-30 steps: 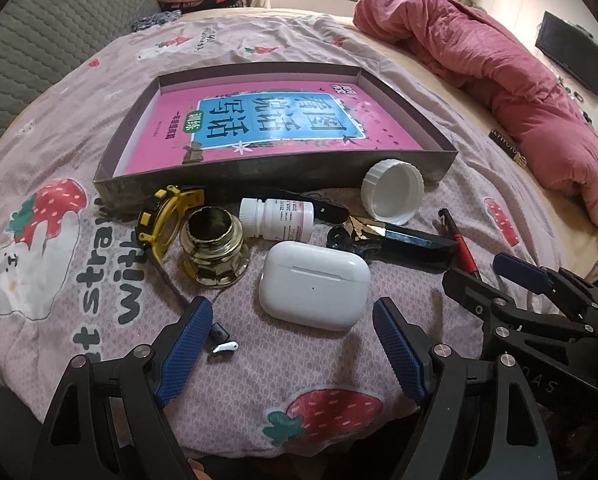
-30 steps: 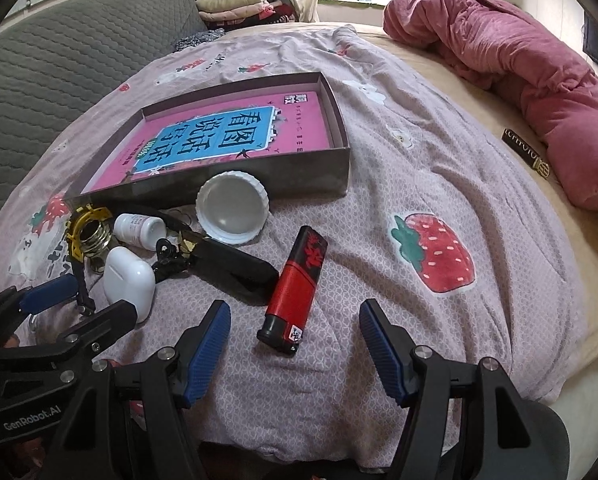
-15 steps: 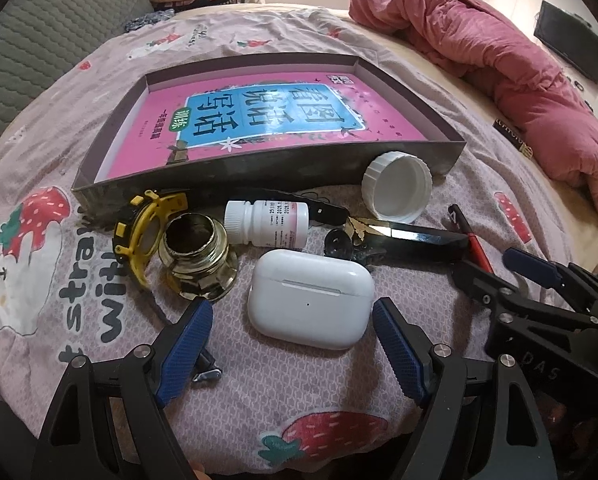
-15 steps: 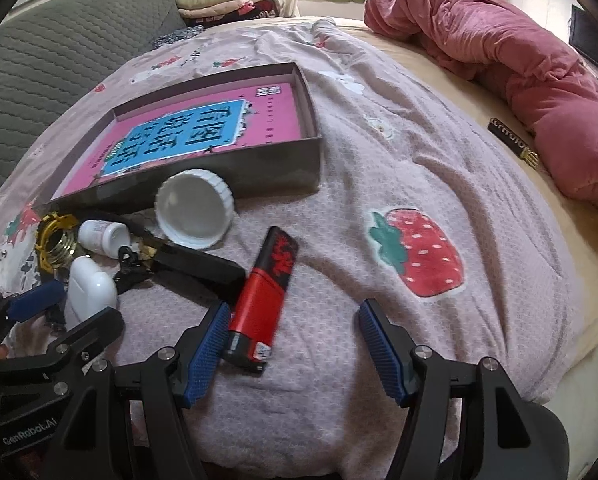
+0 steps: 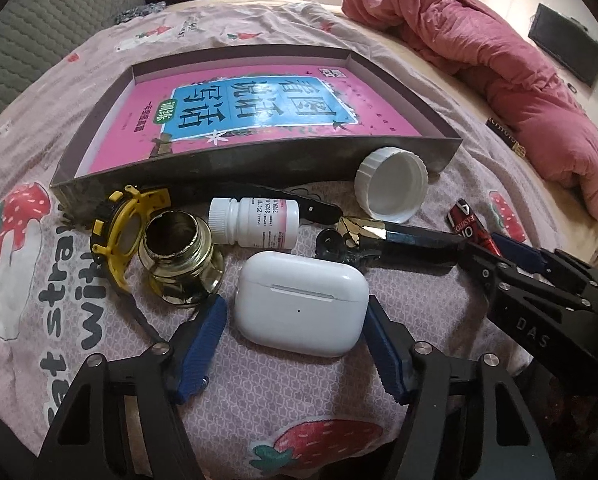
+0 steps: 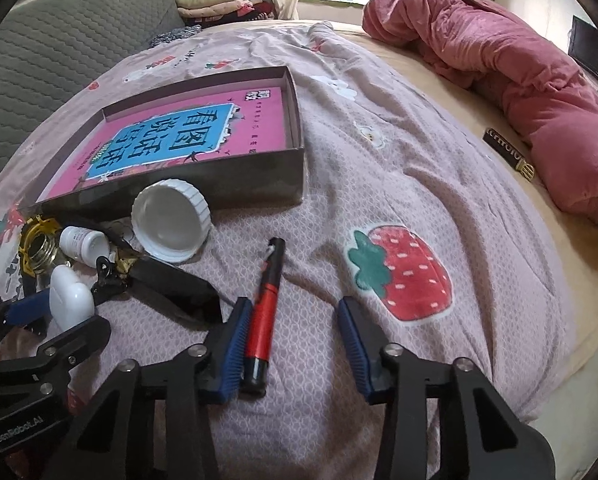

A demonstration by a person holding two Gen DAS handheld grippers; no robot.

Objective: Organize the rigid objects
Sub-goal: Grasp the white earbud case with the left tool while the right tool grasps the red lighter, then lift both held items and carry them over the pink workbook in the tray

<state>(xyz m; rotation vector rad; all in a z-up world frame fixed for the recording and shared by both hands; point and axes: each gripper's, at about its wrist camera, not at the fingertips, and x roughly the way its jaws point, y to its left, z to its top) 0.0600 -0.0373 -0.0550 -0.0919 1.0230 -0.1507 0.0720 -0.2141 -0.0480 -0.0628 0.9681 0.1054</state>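
The left gripper is hanging spread, its blue pads flanking the white case with a small gap at each side. The left pad is sitting just beside the brass fitting, which is leaning against the yellow ring. Past the case, the pill bottle is lying on its side, near the dark clip. Open sheet is showing only below the case, toward the camera.

The right gripper is also hanging spread. The lighter is lying on edge against its left pad, with bare sheet between lighter and right pad. The clip's end is lying close on the left.

The white cap is leaning on the front wall of the box, which is holding a pink book. Right of the box, the strawberry-print sheet is running open to the pink duvet. A grey quilted headboard is standing to the left, folded clothes lying beyond the bed, and a dark screen is hanging far right.
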